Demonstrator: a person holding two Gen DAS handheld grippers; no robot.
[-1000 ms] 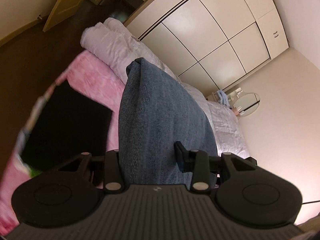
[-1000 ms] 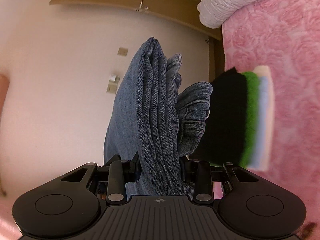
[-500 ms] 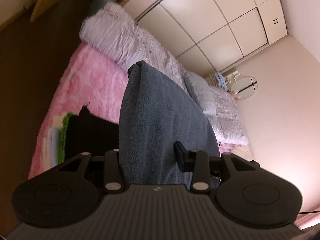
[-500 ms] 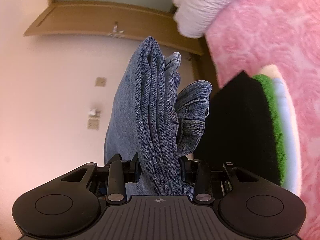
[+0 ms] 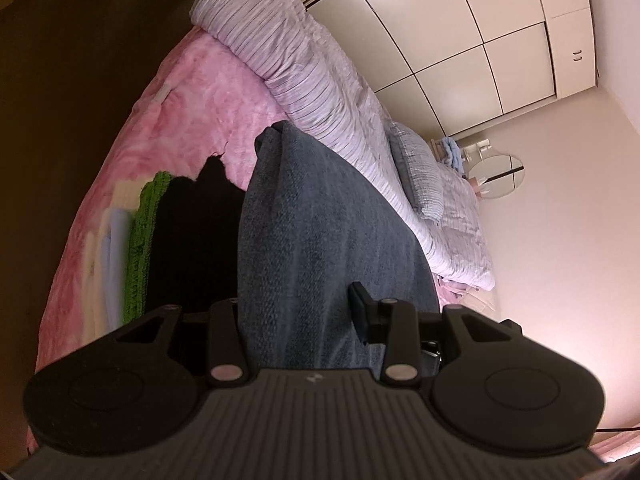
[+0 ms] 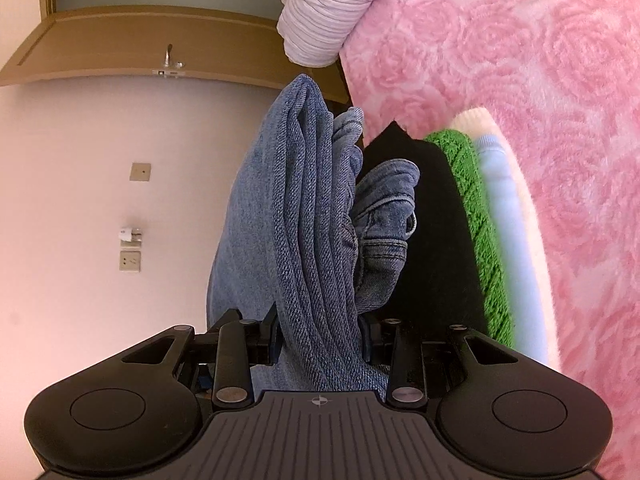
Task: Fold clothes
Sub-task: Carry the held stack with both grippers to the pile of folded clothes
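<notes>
Folded blue jeans (image 5: 320, 240) fill the middle of the left wrist view, and my left gripper (image 5: 298, 312) is shut on them. In the right wrist view the jeans (image 6: 304, 220) show as several stacked denim layers with the waistband bunched to the right; my right gripper (image 6: 320, 332) is shut on them. Both hold the jeans in the air beside a stack of folded clothes (image 5: 188, 240), black on top, then green (image 6: 472, 208), light blue and cream, lying on the pink bedspread (image 6: 540, 80).
A rolled lilac striped duvet (image 5: 304, 64) and a pillow (image 5: 424, 176) lie along the far side of the bed. Cream wardrobe doors (image 5: 460, 40) stand behind. A wooden door (image 6: 120, 44) and wall sockets (image 6: 130, 260) show in the right wrist view. Dark floor (image 5: 60, 60) lies beside the bed.
Both grippers have moved with the jeans, and the folded stack and the pink bed now show more fully beside them. Both grips are unchanged.
</notes>
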